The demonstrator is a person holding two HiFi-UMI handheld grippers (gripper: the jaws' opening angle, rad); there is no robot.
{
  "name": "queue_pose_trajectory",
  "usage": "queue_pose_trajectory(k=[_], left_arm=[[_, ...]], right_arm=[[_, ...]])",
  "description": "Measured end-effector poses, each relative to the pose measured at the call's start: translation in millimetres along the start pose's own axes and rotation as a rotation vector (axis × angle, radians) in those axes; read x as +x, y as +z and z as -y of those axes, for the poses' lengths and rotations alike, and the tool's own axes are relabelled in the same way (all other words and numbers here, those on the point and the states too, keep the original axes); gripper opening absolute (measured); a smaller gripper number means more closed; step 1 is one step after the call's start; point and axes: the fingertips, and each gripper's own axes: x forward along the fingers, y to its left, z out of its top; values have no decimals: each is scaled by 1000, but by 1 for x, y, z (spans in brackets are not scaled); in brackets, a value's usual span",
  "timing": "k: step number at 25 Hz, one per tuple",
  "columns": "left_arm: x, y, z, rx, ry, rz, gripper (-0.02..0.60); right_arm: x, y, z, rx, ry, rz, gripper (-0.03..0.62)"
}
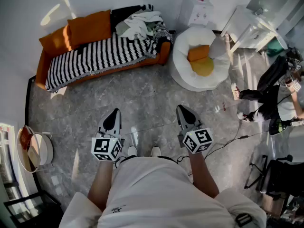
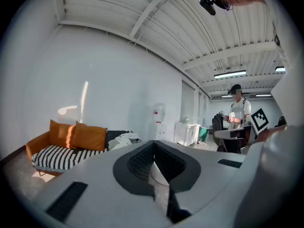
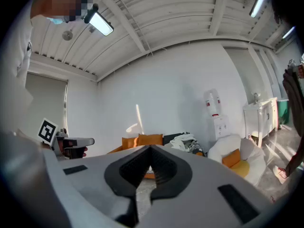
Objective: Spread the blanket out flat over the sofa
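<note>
The black-and-white striped fabric blanket (image 1: 97,55) is seen draped along the seat of the orange upholstered sofa (image 1: 42,69). At the sofa's right end it is bunched beneath a crumpled heap of pale cloth (image 1: 140,23). The left hand-held gripper (image 1: 114,113) and the right hand-held gripper (image 1: 183,110) are held over the grey floor (image 1: 142,91), well apart from the sofa, each closed with nothing between its jaws. The blanket is judged soft, light and limp, so a corner or hem at the bunched end is best pinched.
</note>
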Motion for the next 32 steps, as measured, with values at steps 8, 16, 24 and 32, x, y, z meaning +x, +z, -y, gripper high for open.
queue_pose_trajectory(k=[8,16,24,32], left_arm=[[-3,2,20,16,28,5,18],[-3,-3,43,19,48,9,18],[-2,-7,59,13,48,7,18],[11,-1,56,26,32,22,18]], right_arm=[[-17,2,11,-1,26,10,23],[-32,-3,22,12,70,6,25],[-42,0,37,23,81,26,26],[-35,4,42,8,72,32,26]])
